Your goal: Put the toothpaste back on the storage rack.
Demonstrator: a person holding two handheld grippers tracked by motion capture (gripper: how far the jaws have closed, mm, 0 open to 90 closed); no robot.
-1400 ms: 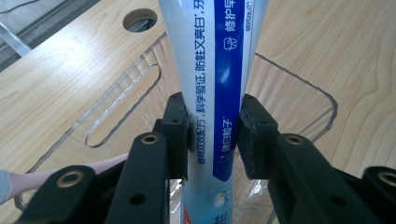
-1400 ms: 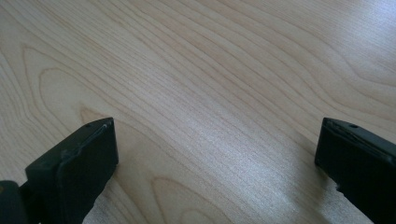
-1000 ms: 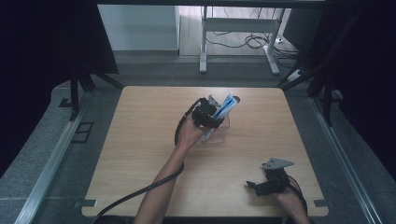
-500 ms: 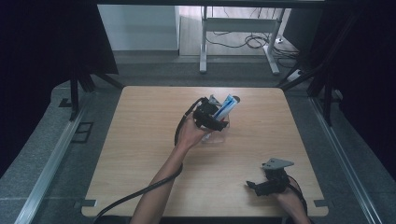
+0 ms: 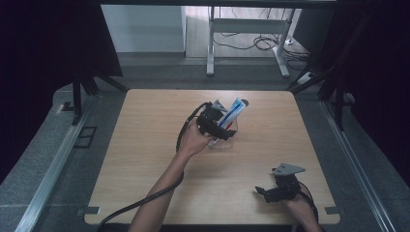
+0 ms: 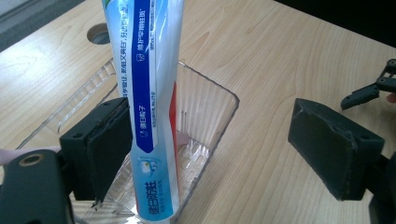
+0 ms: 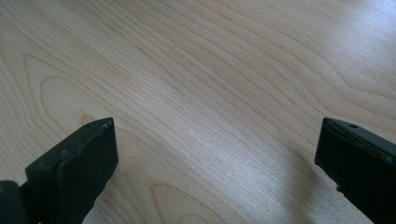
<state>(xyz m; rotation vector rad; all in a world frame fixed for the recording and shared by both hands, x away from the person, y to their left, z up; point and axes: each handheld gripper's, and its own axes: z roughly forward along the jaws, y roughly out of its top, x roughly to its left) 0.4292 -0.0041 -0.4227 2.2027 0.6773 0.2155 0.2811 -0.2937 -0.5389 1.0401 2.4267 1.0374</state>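
I've set the toothpaste tube (image 6: 152, 116) leaning in the clear container (image 6: 205, 135) near the desk's far edge, middle. My left gripper (image 6: 210, 154) has just been opening — jaws wide, tube loose between them. Placement looks done; withdrawing remains. The right gripper (image 7: 215, 172) idles wide open, empty, near the front right corner.

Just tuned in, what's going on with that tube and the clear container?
The left gripper has just been opening around a white-and-blue toothpaste tube, which stands tilted in a clear ribbed plastic cup on the wooden table. One pad sits beside the tube, the other well apart. The right gripper rests open near the table's front edge.
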